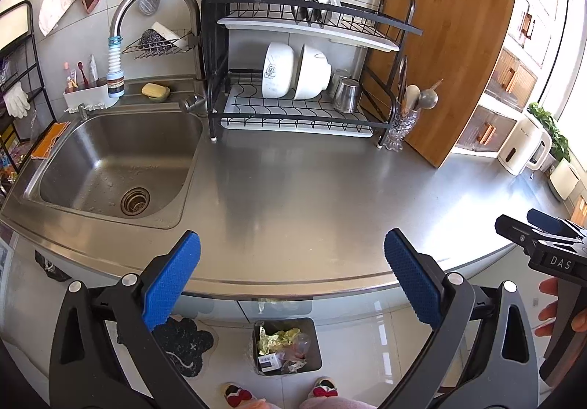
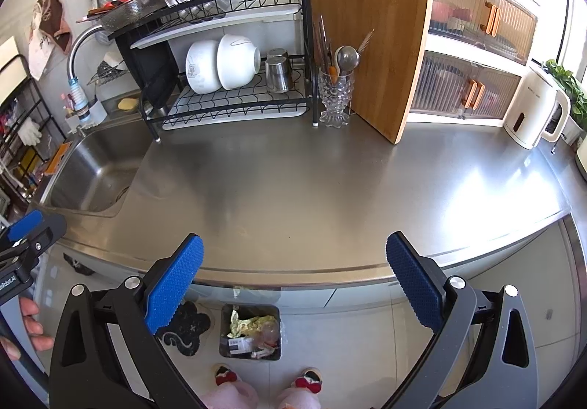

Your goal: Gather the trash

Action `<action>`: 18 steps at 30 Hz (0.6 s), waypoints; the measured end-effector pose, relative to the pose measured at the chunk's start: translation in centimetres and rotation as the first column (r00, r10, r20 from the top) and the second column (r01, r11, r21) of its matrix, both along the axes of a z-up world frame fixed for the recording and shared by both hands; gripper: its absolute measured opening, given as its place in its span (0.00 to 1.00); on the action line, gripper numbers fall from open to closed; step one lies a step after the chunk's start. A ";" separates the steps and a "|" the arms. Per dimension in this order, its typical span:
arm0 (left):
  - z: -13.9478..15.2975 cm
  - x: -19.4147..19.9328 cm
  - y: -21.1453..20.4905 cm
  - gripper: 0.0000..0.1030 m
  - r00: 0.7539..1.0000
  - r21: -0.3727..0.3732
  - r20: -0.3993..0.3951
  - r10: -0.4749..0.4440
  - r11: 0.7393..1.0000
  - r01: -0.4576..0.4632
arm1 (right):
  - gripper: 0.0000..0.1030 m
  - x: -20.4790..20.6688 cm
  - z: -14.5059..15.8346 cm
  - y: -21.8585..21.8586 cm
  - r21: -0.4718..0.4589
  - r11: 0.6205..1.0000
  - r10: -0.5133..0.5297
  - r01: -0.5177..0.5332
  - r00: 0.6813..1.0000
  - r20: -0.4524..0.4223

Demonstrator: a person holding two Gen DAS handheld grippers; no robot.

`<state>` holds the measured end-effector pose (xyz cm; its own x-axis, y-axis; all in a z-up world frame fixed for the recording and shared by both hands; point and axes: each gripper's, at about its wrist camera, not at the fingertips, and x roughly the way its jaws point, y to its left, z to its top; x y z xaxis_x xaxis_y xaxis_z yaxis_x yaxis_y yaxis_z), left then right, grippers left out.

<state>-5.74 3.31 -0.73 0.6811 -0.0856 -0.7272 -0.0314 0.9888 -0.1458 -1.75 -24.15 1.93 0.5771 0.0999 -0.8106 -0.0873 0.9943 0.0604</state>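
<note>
A small grey trash bin (image 1: 287, 346) stands on the floor under the counter's front edge, holding crumpled yellow-green paper, a clear plastic piece and a small box; the right wrist view shows the bin (image 2: 250, 332) too. My left gripper (image 1: 291, 277) is open above the counter edge, nothing between its blue pads. My right gripper (image 2: 293, 278) is open likewise and empty. Each gripper shows at the side of the other's view, the right one (image 1: 543, 236) held by a hand. The steel counter (image 1: 312, 188) bears no loose trash that I can see.
A sink (image 1: 113, 166) lies at the left with a tap above it. A black dish rack (image 1: 304, 78) with bowls stands at the back, then a glass utensil holder (image 1: 401, 126), a leaning wooden board (image 1: 447, 60) and a white kettle (image 1: 524, 148). The person's slippers (image 1: 323, 390) are by the bin.
</note>
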 end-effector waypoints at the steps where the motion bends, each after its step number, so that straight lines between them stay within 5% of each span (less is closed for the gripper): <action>1: 0.0 0.0 0.0 0.92 1.000 0.001 0.000 0.002 1.000 -0.002 | 0.97 0.0 0.0 0.0 0.000 1.000 -0.001 0.001 1.000 -0.001; 18: 0.1 0.3 0.0 0.92 1.000 0.034 0.004 0.027 0.999 -0.028 | 0.97 0.5 -0.1 -0.2 -0.003 1.000 -0.001 0.001 1.000 -0.003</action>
